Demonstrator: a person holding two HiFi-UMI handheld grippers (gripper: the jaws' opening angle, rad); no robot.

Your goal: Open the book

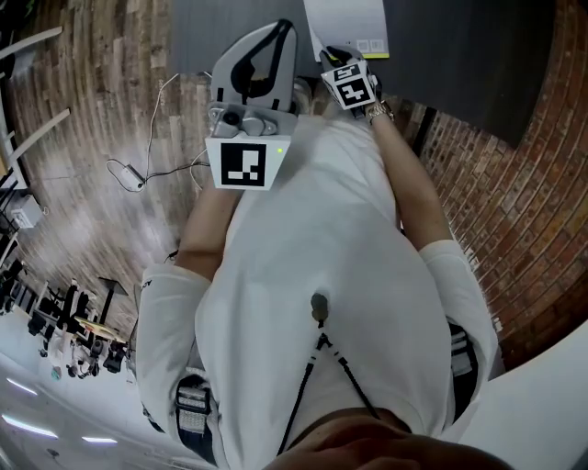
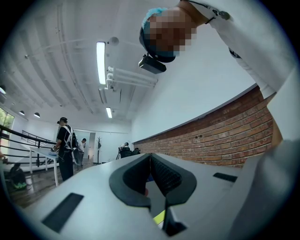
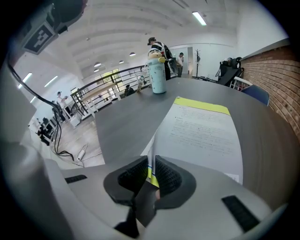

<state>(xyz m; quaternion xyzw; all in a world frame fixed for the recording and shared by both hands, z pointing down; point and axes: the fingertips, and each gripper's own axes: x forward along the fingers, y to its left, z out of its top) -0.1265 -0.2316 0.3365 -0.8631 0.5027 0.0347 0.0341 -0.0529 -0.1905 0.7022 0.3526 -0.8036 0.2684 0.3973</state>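
Observation:
The book (image 1: 354, 23) lies shut on the dark table (image 3: 122, 122), its white printed cover (image 3: 206, 131) crossed by a yellow band at the far end. My right gripper (image 3: 151, 169) points down at the near edge and is shut on the edge of the cover, a thin sheet pinched between the ribbed pads. In the head view that gripper (image 1: 338, 57) sits at the book's near corner. My left gripper (image 1: 266, 55) hangs level in front of the white shirt, away from the book, its jaws (image 2: 150, 161) together with nothing between them.
A pale teal bottle (image 3: 157, 75) with a toy figure on top stands on the far side of the table. A brick wall (image 2: 225, 136) runs on the right, with a chair (image 3: 255, 93) beside the table. Cables (image 1: 138, 174) lie on the wooden floor at the left. People stand far back.

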